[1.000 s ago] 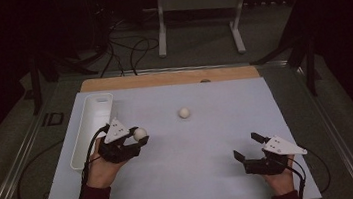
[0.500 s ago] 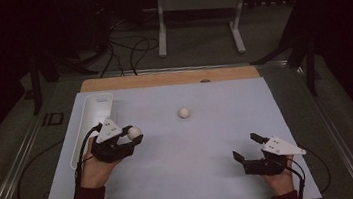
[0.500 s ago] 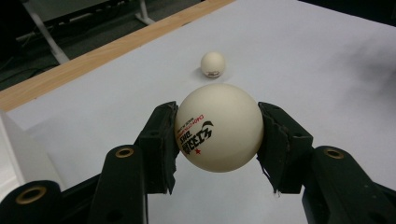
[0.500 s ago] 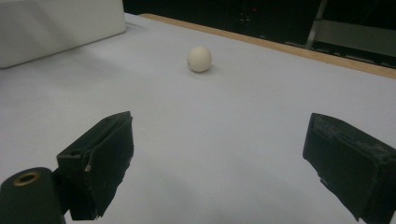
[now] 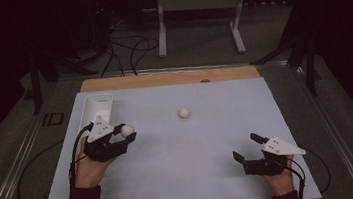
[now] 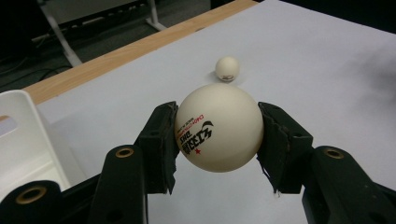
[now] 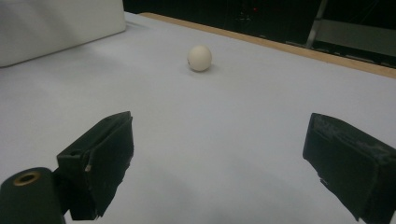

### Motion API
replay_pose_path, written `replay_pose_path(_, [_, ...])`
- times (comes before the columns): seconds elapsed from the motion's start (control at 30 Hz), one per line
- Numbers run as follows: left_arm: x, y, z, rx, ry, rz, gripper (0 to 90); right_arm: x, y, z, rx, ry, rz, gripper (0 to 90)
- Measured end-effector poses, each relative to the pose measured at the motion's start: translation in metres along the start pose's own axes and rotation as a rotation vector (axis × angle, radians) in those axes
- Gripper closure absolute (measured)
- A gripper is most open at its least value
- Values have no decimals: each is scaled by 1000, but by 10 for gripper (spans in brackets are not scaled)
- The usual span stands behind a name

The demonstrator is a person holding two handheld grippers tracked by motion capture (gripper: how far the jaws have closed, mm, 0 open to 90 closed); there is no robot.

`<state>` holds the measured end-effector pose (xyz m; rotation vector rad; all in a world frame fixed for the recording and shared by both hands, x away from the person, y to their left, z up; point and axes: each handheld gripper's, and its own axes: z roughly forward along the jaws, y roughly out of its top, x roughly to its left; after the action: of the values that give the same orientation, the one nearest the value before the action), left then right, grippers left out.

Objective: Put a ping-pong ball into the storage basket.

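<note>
The white tray (image 6: 21, 140) (left gripper view) is cut off at the picture's edge.

I see left gripper (image 5: 124, 138) at lower left of high view, jaws pointing toward right of frame, clamped tight on white ball (image 5: 127, 130); grey plate on top. My left hand (image 5: 90, 167) wraps body from below, dark red sleeve at bottom edge. Right gripper (image 5: 248, 147) at lower right, jaws spread wide, pointing up-left, nothing between them. Right hand (image 5: 280, 180) under it.
</note>
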<state>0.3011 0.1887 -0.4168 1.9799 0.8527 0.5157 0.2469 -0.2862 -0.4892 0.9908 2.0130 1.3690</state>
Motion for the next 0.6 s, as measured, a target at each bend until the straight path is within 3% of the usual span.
replay_pose_path(0.6, [13,-5,-9,-5,37,-29,508,0,0,0,2,0,3,85])
